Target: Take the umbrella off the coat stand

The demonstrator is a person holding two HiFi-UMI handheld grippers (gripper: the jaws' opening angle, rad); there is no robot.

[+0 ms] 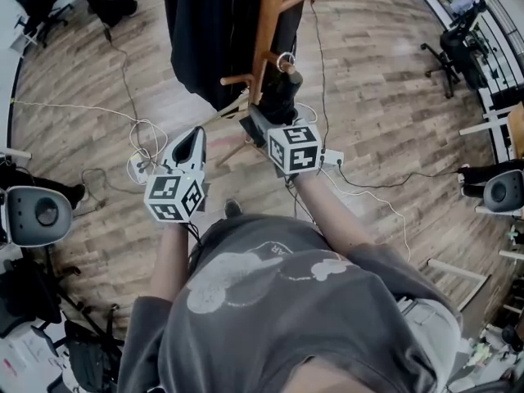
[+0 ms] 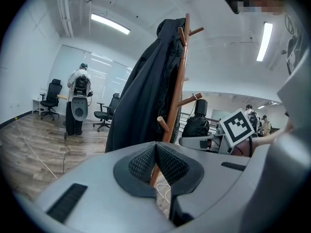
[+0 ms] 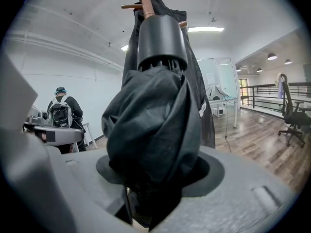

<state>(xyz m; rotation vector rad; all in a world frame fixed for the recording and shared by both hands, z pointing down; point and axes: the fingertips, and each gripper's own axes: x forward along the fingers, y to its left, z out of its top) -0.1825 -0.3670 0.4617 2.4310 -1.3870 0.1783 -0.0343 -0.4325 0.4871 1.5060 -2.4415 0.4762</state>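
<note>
The umbrella point(image 3: 150, 125) looks black; the coat stand point(image 2: 178, 81) is brown wood.

Folded black umbrella point(image 3: 151, 125) beside coat stand point(image 2: 179, 76)

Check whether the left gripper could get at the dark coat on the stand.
Probably yes: the left gripper is empty, jaws together, and nothing stands between it and the coat; the right gripper, shut on the umbrella, is off to one side.

Legible text, labels, numbers: none. Left marker cube point(image 1: 174, 196), right marker cube point(image 1: 295, 147): square black-and-white patterns only (no letters). Shirt point(image 1: 270, 293) print: unreadable.
</note>
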